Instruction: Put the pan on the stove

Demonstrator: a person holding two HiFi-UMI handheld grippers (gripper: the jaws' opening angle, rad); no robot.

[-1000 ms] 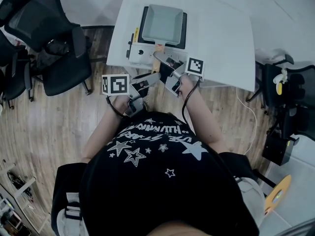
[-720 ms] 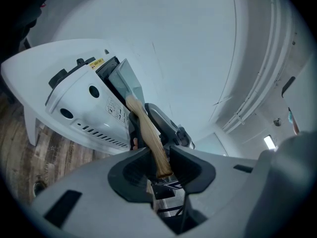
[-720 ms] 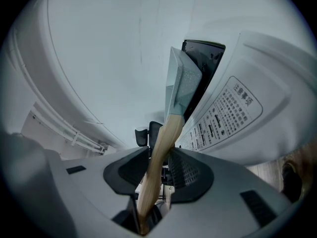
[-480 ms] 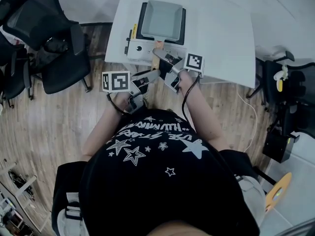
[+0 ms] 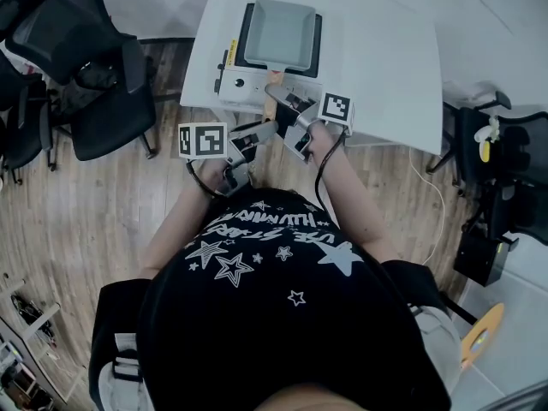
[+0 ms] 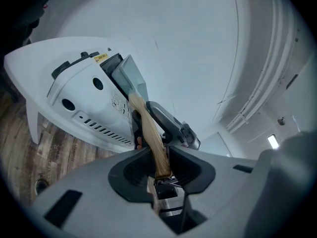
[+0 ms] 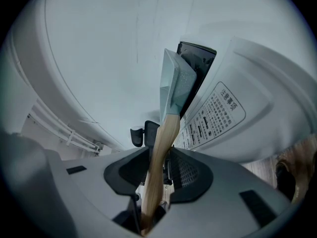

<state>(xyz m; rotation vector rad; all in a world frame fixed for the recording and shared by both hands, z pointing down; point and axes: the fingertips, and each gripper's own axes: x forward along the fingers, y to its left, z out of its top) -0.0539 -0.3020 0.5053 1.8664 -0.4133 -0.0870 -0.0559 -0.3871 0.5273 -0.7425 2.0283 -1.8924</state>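
Observation:
A square grey pan (image 5: 278, 34) with a wooden handle (image 5: 274, 86) lies on the black top of a white stove (image 5: 238, 82) on the white table. Both grippers hold the handle from the near side. My left gripper (image 5: 265, 132) comes in from the left, my right gripper (image 5: 284, 104) from the right. In the left gripper view the handle (image 6: 151, 133) runs from the pan (image 6: 130, 78) down between the jaws of the left gripper (image 6: 161, 170). The right gripper view shows the handle (image 7: 161, 152) clamped in the right gripper (image 7: 156, 182), with the stove (image 7: 223, 113) beside it.
The white table (image 5: 385, 50) stretches to the right of the stove. Black office chairs (image 5: 86, 67) stand on the wooden floor at the left. More dark furniture (image 5: 505, 169) is at the right. The person's body fills the lower half of the head view.
Both grippers keep their hold on the handle and the pan stays on the stove. The whole scene has shifted slightly up in the head view.

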